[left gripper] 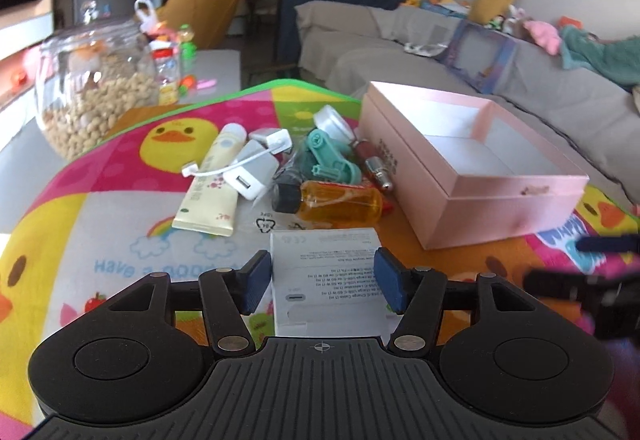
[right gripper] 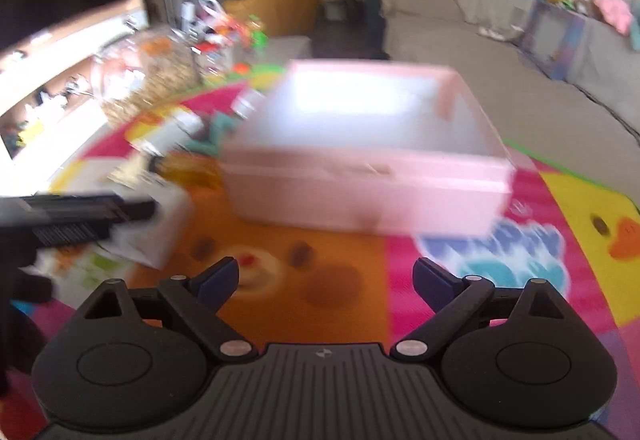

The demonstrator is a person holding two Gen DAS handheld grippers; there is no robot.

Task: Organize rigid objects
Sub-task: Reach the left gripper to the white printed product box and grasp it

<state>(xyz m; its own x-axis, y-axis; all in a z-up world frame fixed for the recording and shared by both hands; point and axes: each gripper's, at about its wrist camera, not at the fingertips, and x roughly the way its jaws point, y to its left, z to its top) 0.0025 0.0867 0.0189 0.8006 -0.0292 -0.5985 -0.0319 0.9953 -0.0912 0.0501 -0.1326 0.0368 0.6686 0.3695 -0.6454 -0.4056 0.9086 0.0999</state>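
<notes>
With the left gripper (left gripper: 323, 282) spread around the white carton (left gripper: 326, 272) at bottom centre, not pinching, and the right gripper (right gripper: 326, 282) spread empty, the carton could skid toward the pink box (left gripper: 472, 168).

We see our right gripper (right gripper: 325, 278) with its blue-padded jaws spread wide and nothing between them, hovering over the orange panel of a colourful play mat (right gripper: 460, 280). Ahead of it, blurred, sits an open pink box (right gripper: 360, 196). At the left edge our left gripper (right gripper: 80, 216) juts in over a white carton (right gripper: 160, 236). A smeared clutter of small items (right gripper: 188, 144) lies left of the box, with a glass jar (right gripper: 144, 80) behind.
</notes>
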